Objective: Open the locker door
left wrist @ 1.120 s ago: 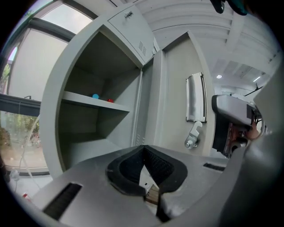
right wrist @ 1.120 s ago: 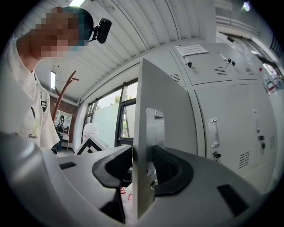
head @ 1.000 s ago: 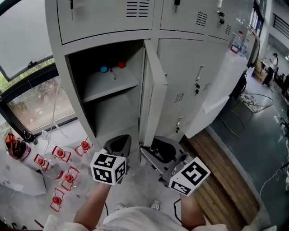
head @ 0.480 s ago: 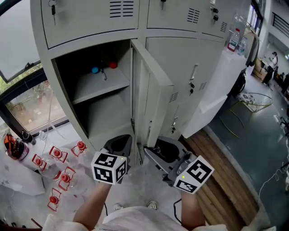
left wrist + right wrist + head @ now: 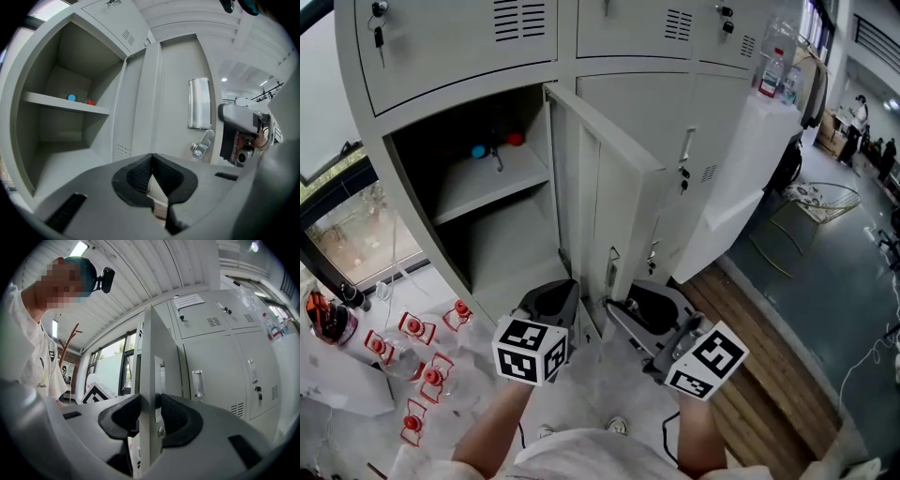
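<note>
The grey locker door point(image 5: 600, 197) stands swung out from its compartment point(image 5: 487, 234), its free edge pointing toward me. My right gripper point(image 5: 614, 305) is shut on the door's lower edge. In the right gripper view the door point(image 5: 149, 357) runs between both pads at the right gripper point(image 5: 151, 416), next to the handle plate point(image 5: 160, 380). My left gripper point(image 5: 553, 298) hovers just left of the door's edge, shut with nothing in it. In the left gripper view the left gripper point(image 5: 151, 161) faces the door's inner side point(image 5: 173, 103) and its latch point(image 5: 201, 145).
A blue object point(image 5: 478, 151) and a red one point(image 5: 516, 139) lie on the shelf inside. Neighbouring locker doors point(image 5: 712, 141) are closed. Several red-capped bottles point(image 5: 412, 328) stand at lower left. A white panel point(image 5: 741, 187) leans at the right above a wooden strip point(image 5: 769, 375).
The door has swung further out from the compartment, with my right gripper staying on its lower edge. The left gripper has hardly moved.
</note>
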A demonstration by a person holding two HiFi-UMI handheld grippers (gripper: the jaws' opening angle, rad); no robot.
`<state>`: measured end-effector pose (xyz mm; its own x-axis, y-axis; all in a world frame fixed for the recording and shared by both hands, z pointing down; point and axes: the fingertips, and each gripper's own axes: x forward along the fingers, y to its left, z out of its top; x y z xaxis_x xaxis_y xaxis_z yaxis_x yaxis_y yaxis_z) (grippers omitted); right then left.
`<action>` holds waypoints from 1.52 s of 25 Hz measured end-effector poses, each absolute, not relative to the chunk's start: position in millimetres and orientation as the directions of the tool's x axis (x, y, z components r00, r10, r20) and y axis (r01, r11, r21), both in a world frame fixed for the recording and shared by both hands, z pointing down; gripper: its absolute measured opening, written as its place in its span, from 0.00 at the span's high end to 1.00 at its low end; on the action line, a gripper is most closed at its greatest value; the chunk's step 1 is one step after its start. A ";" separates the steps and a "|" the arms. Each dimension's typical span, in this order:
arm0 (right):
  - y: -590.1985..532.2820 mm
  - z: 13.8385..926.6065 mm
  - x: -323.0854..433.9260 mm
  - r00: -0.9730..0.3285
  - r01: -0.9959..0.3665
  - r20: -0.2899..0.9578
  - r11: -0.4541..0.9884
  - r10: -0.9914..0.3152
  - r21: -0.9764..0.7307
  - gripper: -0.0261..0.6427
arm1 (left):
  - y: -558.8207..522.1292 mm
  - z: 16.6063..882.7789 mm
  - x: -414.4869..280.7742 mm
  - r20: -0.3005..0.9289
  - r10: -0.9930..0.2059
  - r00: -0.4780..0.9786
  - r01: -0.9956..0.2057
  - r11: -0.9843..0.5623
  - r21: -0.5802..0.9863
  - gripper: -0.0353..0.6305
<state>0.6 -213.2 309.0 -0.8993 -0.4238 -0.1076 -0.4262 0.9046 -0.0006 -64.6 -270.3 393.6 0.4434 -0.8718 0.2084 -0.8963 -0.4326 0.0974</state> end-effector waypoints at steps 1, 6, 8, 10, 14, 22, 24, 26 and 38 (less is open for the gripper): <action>-215.7 309.2 4.4 -0.894 -0.438 -0.106 0.899 -0.436 0.000 0.77 | -271.4 393.8 -61.8 0.208 -0.869 0.448 -0.894 -0.438 0.097 0.94; -228.3 309.5 26.1 -0.857 -0.507 -0.105 0.862 -0.505 -0.004 0.80 | -274.2 394.9 -41.0 0.211 -0.849 0.484 -0.875 -0.474 0.097 0.94; -236.3 310.0 38.0 -0.828 -0.551 -0.109 0.834 -0.549 -0.015 0.81 | -274.7 394.2 -32.1 0.211 -0.841 0.499 -0.866 -0.490 0.095 0.94; -245.4 310.5 48.4 -0.799 -0.592 -0.112 0.806 -0.590 -0.022 0.83 | -275.3 394.1 -25.7 0.212 -0.834 0.510 -0.860 -0.502 0.094 0.94; -258.9 311.5 60.8 -0.775 -0.621 -0.116 0.783 -0.621 -0.034 0.84 | -275.4 396.6 -16.1 0.219 -0.824 0.522 -0.852 -0.515 0.093 0.94; -284.9 313.2 81.8 -0.715 -0.687 -0.136 0.725 -0.686 -0.042 0.84 | -276.6 397.1 -9.1 0.223 -0.824 0.521 -0.852 -0.517 0.082 0.94; -292.3 313.3 86.4 -0.701 -0.701 -0.138 0.711 -0.700 -0.043 0.83 | -277.2 397.2 -9.1 0.225 -0.826 0.517 -0.854 -0.514 0.080 0.94; -299.8 313.4 90.7 -0.688 -0.714 -0.141 0.698 -0.712 -0.044 0.83 | -277.6 397.8 -9.2 0.227 -0.827 0.514 -0.857 -0.510 0.078 0.94; -320.4 313.1 100.7 -0.659 -0.739 -0.157 0.672 -0.736 -0.049 0.83 | -282.6 400.7 -11.6 0.233 -0.842 0.487 -0.872 -0.483 0.078 0.94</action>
